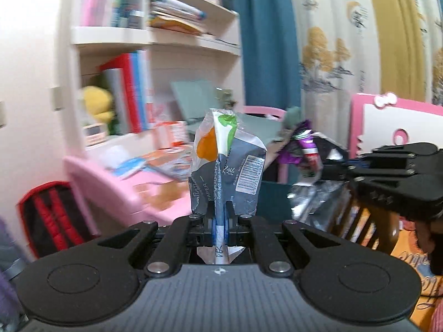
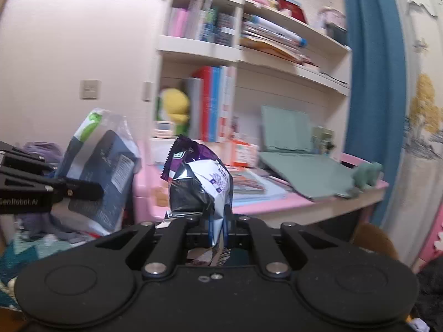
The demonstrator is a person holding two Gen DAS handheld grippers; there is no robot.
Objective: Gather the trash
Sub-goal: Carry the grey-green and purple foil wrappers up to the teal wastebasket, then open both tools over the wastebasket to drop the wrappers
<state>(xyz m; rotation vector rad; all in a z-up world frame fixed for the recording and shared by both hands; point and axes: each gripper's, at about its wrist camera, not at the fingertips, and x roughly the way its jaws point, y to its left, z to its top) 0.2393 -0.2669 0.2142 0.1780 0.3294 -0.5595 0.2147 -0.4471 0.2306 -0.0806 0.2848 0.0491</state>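
Behind both grippers stood a pink worktop (image 2: 318,202) and bookshelves. Left gripper (image 1: 220,215) fingers pinched a tissue packet (image 1: 227,166); right gripper (image 2: 218,221) fingers clamped a purple snack wrapper (image 2: 199,185). Both pieces looked collected and carried aloft; next would be finding a bin, none visible.

Matte black left gripper (image 1: 220,215), silver screws, blue-padded fingers (image 1: 213,222).

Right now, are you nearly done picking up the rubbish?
Picking up looks done for two pieces: the left hand-held gripper is shut on a grey tissue-pack wrapper, and the right hand-held gripper is shut on a purple and silver snack wrapper. Both are held up in the air in front of the pink desk. Dropping them in a bin is left; no bin shows.
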